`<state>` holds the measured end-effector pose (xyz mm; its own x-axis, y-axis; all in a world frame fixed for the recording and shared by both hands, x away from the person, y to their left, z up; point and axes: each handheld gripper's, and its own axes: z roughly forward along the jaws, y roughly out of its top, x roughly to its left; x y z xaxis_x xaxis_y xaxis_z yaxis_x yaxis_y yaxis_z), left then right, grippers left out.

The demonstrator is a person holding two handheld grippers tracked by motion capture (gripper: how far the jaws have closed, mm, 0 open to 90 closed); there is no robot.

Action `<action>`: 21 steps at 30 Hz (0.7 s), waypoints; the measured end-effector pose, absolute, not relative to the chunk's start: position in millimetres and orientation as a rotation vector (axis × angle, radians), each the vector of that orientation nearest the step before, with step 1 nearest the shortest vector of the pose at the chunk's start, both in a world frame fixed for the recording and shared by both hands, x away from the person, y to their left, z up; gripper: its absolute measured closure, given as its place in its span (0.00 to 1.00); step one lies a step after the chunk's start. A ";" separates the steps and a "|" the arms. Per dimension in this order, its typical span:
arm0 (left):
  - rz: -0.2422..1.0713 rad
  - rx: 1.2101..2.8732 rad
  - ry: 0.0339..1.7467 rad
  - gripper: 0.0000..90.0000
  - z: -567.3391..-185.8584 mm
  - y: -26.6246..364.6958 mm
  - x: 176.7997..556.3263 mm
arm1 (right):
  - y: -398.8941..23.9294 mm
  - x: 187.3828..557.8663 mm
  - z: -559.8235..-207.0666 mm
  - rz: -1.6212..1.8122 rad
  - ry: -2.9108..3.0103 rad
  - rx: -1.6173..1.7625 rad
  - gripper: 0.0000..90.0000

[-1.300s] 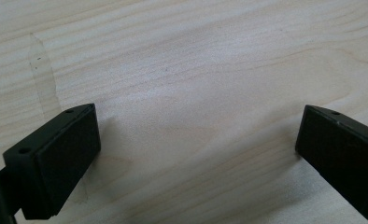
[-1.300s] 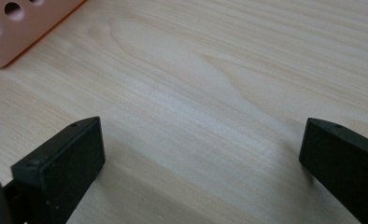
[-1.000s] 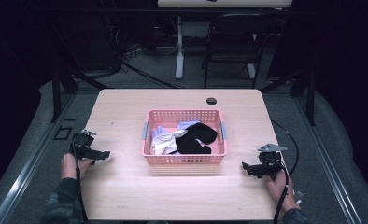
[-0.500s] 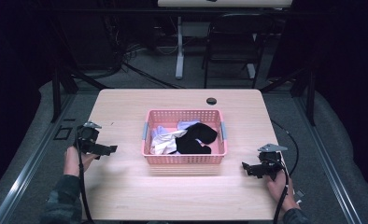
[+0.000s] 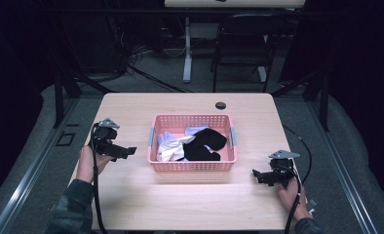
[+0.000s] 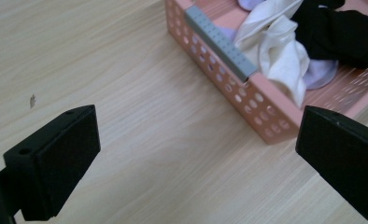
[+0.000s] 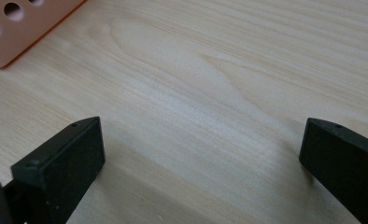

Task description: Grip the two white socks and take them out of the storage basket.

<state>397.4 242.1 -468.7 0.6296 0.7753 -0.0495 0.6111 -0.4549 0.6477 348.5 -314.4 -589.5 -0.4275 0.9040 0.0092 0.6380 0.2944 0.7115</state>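
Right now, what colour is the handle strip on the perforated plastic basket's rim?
Grey, on the pink perforated plastic basket; the handle strip shows best in the left gripper view.

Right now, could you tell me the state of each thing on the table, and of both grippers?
left gripper: open, empty, aimed at the basket corner.
right gripper: open, empty, low over bare table.
pink basket: upright on the table, untouched.
black cloth: crumpled inside the basket.
white cloth: crumpled inside the basket, beside the black one.
table: bare around the basket, except a small dark round thing.
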 end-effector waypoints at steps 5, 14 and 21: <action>0.322 2.247 1.021 0.00 -461.3 221.5 403.3 | -314.4 348.4 -589.4 0.913 2.173 1.382 0.00; 0.285 2.333 0.895 0.00 -455.3 179.5 413.4 | -314.4 348.5 -589.4 0.915 2.173 1.382 0.00; 0.239 2.449 0.832 0.01 -465.1 147.9 425.8 | -314.4 348.4 -589.4 0.914 2.173 1.382 0.00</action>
<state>425.8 147.9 -465.1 0.7941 0.6078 -0.0050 0.5127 -0.6653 0.5428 348.4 -314.4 -589.4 -0.4273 0.9041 0.0085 0.6382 0.2949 0.7111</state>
